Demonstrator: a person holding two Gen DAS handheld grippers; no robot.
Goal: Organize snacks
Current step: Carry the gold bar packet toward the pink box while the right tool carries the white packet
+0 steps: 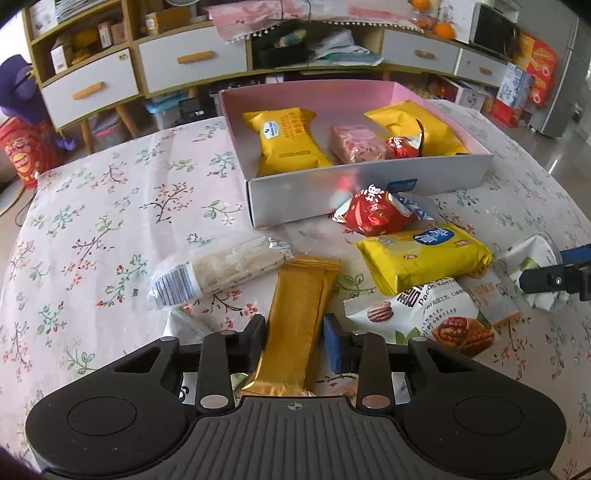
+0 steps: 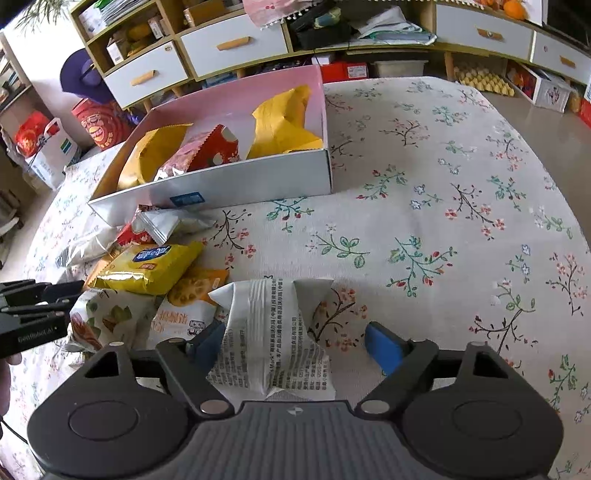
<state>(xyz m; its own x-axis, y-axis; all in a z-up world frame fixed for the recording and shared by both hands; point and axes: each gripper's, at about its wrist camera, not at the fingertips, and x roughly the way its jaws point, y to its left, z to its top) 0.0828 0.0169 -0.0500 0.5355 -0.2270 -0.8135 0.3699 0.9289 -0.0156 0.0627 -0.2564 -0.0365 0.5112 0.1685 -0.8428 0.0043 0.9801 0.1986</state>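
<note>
Left gripper (image 1: 295, 339) parted, gold bar (image 1: 297, 321) between fingers; right gripper (image 2: 295, 343) wide, white packet (image 2: 273, 339) between.

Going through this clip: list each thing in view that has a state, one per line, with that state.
box: open, no lid, partly filled with snacks
gold bar packet: sealed, between the left gripper fingers
white printed packet: sealed, between the right gripper fingers, not clamped
yellow packet: sealed, lying outside the box
cabinet drawers: closed

floral tablecloth (image 2: 461, 192), drawer cabinet (image 1: 192, 59), oranges (image 1: 441, 29)
</note>
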